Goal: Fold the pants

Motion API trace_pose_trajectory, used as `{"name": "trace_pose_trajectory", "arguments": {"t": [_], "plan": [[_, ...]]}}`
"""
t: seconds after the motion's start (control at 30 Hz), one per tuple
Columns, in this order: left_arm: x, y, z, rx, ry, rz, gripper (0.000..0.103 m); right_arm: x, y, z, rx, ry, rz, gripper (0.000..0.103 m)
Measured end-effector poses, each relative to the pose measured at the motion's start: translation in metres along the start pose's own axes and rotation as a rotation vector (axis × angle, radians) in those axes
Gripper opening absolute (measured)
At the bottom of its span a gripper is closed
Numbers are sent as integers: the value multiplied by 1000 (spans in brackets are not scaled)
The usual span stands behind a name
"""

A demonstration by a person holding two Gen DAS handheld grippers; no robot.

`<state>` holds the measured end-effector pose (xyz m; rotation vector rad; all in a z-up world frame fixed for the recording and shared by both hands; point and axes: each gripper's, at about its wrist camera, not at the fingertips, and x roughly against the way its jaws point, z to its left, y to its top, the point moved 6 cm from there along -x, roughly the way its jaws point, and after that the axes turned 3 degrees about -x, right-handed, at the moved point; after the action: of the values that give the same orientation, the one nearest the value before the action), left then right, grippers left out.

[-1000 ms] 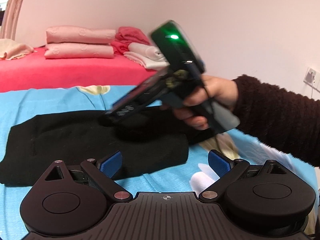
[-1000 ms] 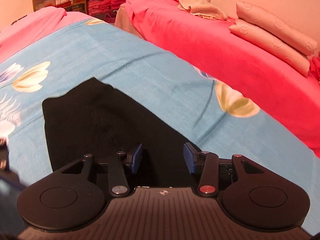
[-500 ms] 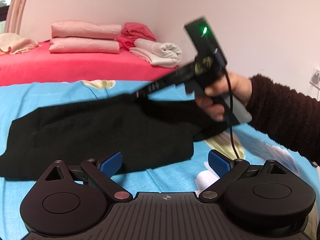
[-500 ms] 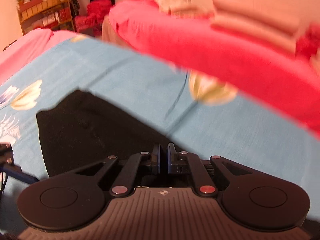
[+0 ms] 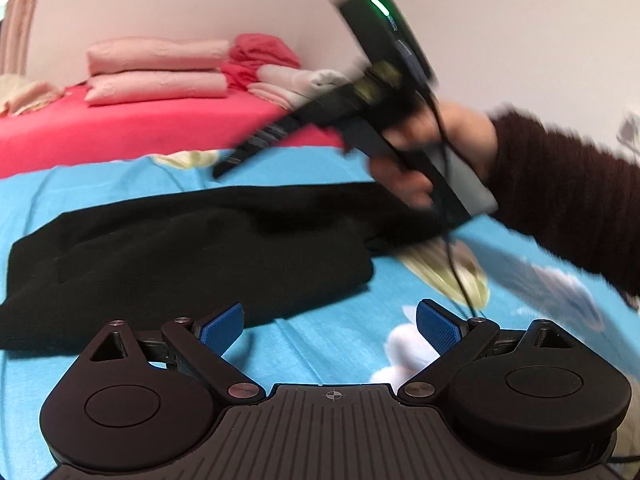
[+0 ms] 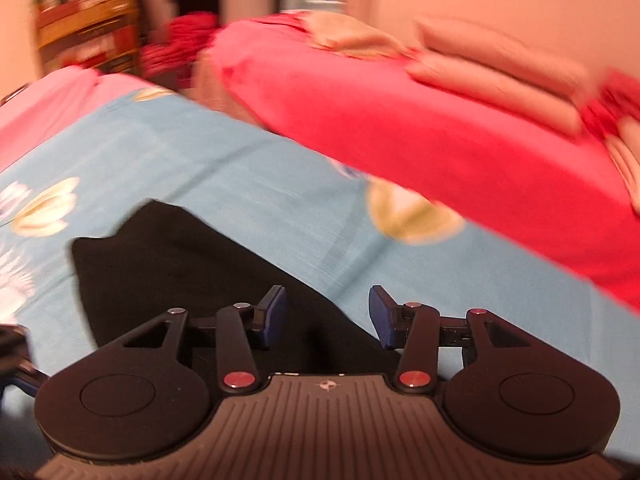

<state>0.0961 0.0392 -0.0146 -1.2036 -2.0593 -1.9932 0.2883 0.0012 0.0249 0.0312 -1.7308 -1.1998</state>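
The black pants (image 5: 192, 256) lie folded on the blue flowered sheet (image 5: 120, 184); they also show in the right wrist view (image 6: 180, 264). My left gripper (image 5: 330, 326) is open and empty, low over the sheet at the pants' near edge. My right gripper (image 6: 327, 314) is open and empty, lifted above the pants' far edge. In the left wrist view the right gripper (image 5: 224, 168) appears blurred, raised above the pants, held by a hand in a dark sleeve.
A red bed (image 5: 120, 128) stands behind with folded pink blankets (image 5: 156, 72) and towels (image 5: 296, 80). In the right wrist view the red bed (image 6: 440, 140) fills the right side and a shelf (image 6: 84, 36) stands far left. A cable (image 5: 456, 264) hangs from the right gripper.
My right gripper shut on the pants' far edge, then opened and rose off the cloth. The left gripper stayed open and barely moved.
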Motion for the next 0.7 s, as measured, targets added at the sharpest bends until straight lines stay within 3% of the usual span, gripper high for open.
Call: {"name": "trace_pose_trajectory", "arguments": {"t": [0.07, 0.17, 0.27, 0.37, 0.4, 0.47, 0.53, 0.63, 0.7], "plan": [[0, -2, -8, -44, -10, 3, 103, -7, 15, 26, 47, 54, 6, 64], [2, -4, -13, -75, -19, -3, 103, -33, 35, 68, 108, 142, 41, 64], [3, -5, -13, -72, -25, -6, 103, -69, 48, 106, 195, 154, 74, 61], [3, -5, -10, -59, -25, -3, 103, -103, 45, 133, 259, 139, 143, 5], [3, -4, -9, -54, -24, -3, 103, -107, 43, 137, 289, 124, 150, 5], [2, -3, -7, -43, -23, -4, 103, -95, 46, 147, 344, 138, 80, 5], [1, -3, -5, -37, -23, 2, 103, -85, 54, 141, 275, 168, 24, 6], [0, -3, -1, -39, 23, 12, 103, -100, 43, 120, 274, 52, 142, 15], [2, -1, 5, -39, 76, 3, 103, -81, 38, 101, 241, 36, 136, 29]]}}
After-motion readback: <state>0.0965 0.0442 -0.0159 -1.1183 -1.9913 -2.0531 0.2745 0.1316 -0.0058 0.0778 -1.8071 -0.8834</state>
